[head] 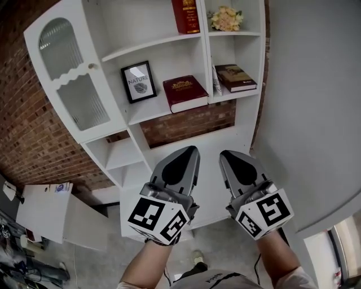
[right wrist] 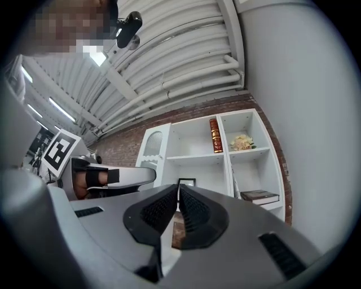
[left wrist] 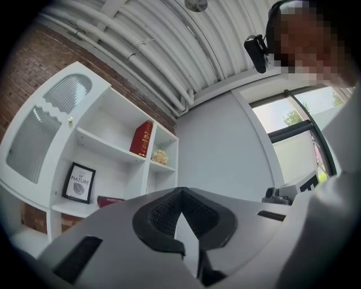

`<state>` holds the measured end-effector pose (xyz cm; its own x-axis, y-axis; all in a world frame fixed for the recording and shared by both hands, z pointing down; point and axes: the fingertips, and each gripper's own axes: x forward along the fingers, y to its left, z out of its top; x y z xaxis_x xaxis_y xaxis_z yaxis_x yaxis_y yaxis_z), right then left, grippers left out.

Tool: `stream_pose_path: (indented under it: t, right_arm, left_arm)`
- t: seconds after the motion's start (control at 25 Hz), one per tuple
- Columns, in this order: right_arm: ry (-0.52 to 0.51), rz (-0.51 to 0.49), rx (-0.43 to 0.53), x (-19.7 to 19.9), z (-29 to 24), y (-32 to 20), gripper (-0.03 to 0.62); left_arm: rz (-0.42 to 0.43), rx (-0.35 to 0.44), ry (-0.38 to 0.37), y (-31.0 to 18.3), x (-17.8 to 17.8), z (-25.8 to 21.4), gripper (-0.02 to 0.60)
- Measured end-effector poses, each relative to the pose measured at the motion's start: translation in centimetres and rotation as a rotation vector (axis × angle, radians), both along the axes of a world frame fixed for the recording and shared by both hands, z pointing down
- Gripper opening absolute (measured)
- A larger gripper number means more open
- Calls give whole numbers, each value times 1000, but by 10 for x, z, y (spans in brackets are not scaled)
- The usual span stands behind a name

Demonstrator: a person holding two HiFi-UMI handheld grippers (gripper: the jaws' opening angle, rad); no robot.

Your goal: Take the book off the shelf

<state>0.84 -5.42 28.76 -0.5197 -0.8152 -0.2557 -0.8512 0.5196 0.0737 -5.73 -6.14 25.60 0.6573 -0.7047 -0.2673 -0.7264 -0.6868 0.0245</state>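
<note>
A white shelf unit [head: 163, 39] holds three books. A red book [head: 185, 16] stands upright on the upper shelf. On the middle shelf a dark red book [head: 185, 93] lies flat, and a brown book [head: 236, 77] lies flat in the right compartment. My left gripper [head: 192, 150] and right gripper [head: 225, 154] hang side by side below the shelves, both shut and empty, well short of any book. In the left gripper view the left gripper [left wrist: 179, 192] points toward the upright red book [left wrist: 142, 138]. In the right gripper view the right gripper [right wrist: 177, 187] faces the shelves, with the brown book [right wrist: 259, 196] to its right.
A framed "NATURE" picture [head: 139, 82] stands left of the dark red book. Pale flowers [head: 225, 18] sit in the top right compartment. A ribbed-glass cabinet door [head: 73, 79] is on the unit's left. A brick wall [head: 28, 135] lies behind, a grey wall [head: 316, 113] at right.
</note>
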Motion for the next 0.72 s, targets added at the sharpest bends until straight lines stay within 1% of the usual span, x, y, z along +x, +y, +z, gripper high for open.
stream_pose_path:
  t: [0.16,0.32,0.44,0.56,0.72]
  right_arm:
    - [0,28,41,-17,-25,-47,20]
    - [-5,49,96,-31,-55,-88,20]
    - [4,66,130,-40,-75,-112,20]
    - [20,88,161,-42,-92,-134,20]
    - [42,107,216,-37,-121,-167,20]
  left_arm:
    - [25,45,-11,-46,-14,-26,11]
    - [52,95,-37,-86,-20,-51,11]
    - [71,121,-38,-113,-25,-75,11]
    - [92,141,-39,-136,-25,-99,11]
    - [103,202,-49,-164,-19,-135,11]
